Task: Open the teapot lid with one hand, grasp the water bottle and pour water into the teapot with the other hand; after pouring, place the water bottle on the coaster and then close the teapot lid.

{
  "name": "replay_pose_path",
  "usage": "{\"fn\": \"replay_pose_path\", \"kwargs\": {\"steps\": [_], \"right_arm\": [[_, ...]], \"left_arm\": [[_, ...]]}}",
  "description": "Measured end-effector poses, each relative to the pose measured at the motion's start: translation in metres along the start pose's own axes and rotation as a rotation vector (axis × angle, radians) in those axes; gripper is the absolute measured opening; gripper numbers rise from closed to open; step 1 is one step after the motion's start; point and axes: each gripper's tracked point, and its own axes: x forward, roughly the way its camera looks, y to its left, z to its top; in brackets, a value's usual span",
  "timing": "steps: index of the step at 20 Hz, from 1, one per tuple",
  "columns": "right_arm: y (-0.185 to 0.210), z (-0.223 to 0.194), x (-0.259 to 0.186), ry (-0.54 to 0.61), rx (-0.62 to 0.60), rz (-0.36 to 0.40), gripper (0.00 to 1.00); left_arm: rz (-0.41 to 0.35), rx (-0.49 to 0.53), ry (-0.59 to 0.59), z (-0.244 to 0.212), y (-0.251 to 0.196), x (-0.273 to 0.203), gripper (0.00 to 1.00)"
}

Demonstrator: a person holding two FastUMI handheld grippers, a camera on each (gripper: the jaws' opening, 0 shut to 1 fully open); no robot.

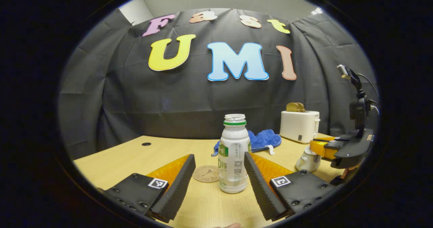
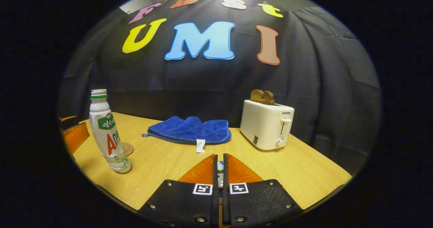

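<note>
Left tool [image 1: 219, 174] spread wide around upright, uncapped water bottle [image 1: 233, 153], not gripping; coaster [image 1: 206, 174] beyond stands bare; right tool [image 2: 220, 168] clenched on a small knob, perhaps the teapot lid [image 2: 220, 167]; placing and closing remain.

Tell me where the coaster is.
In the left gripper view, the coaster lies flat on the table, just left of the bottle.

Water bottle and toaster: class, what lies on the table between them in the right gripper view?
A crumpled blue towel lies between water bottle and toaster.

Even overhead light, curved fisheye edges
</note>
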Motion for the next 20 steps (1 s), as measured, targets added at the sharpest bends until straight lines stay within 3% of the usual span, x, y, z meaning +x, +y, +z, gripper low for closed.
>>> {"fn": "replay_pose_path", "kwargs": {"steps": [6,10,14,20], "right_arm": [[0.013,0.023,-0.024,-0.092,-0.005,0.038,0.04],[0.014,0.019,-0.028,-0.092,0.003,0.053,0.04],[0.008,0.02,-0.028,-0.096,0.02,0.05,0.04],[0.003,0.023,-0.03,-0.111,0.042,0.059,0.04]], "left_arm": [[-0.033,0.015,0.014,-0.003,-0.01,0.012,1.0],[-0.057,0.02,0.068,-0.017,-0.017,0.037,1.0],[-0.065,0.103,0.062,-0.016,-0.025,0.056,1.0],[-0.092,0.082,0.107,-0.04,-0.03,0.077,1.0]]}}
